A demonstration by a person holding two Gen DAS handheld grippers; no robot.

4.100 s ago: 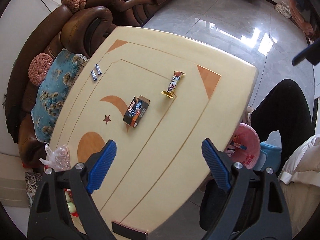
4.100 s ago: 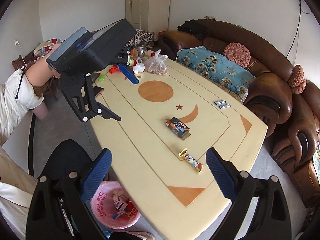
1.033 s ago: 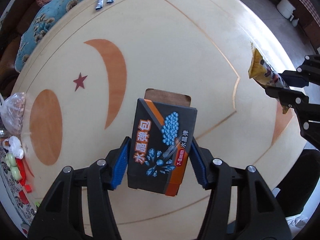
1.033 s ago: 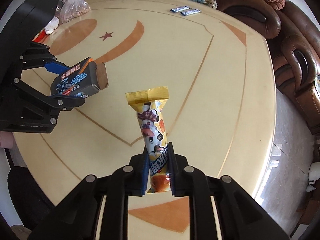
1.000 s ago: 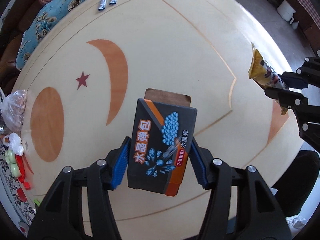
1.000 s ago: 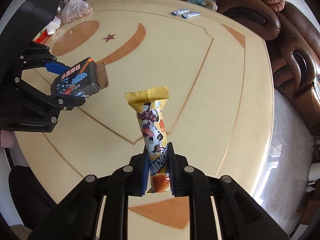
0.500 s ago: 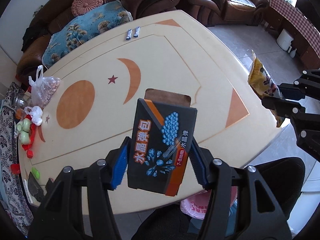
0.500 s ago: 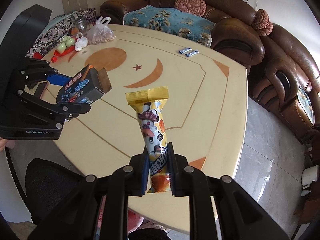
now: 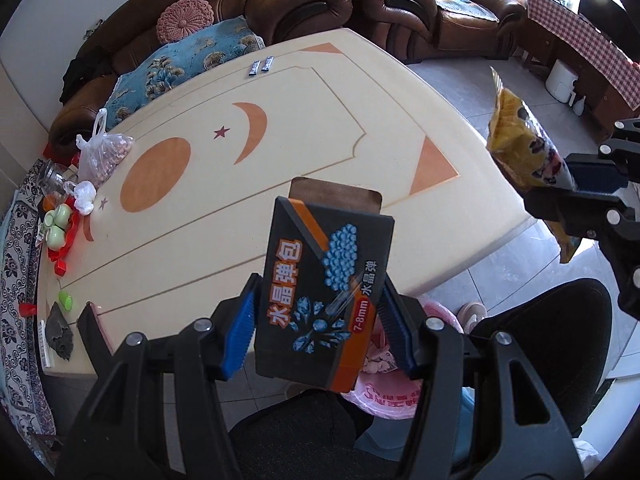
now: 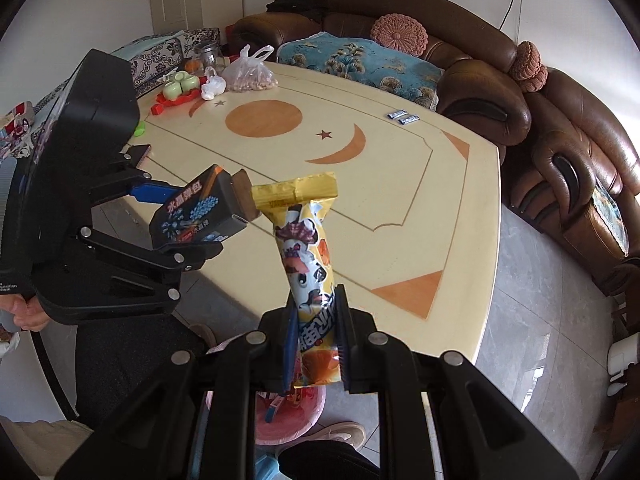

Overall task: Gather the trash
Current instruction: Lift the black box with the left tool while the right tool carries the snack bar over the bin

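Two pieces of trash are off the table, one in each of my tools. Through the left wrist camera, my left gripper (image 9: 320, 328) clamps its blue pads on the sides of a black cardboard box with orange trim and blue bead print (image 9: 326, 292), its brown flap pointing away from me. It hangs past the near edge of the cream table with orange moon and star inlays (image 9: 360, 92), above a pink plastic bin (image 9: 384, 396) on the floor beside my dark trouser leg (image 9: 540, 344). At the right edge my right gripper (image 9: 576, 184) pinches a yellow snack wrapper (image 9: 524, 148).

Through the right wrist camera, my right gripper (image 10: 316, 336) is squeezed on the lower part of the yellow snack wrapper with cartoon print (image 10: 306, 248), which stands up from the jaws. The pink bin (image 10: 288, 416) shows below them. To the left, the left gripper (image 10: 176, 224) carries the black box (image 10: 196, 212). Two small silver sachets (image 10: 403, 117) lie on the far side of the table (image 10: 460, 200), near the brown leather sofa (image 10: 480, 80).
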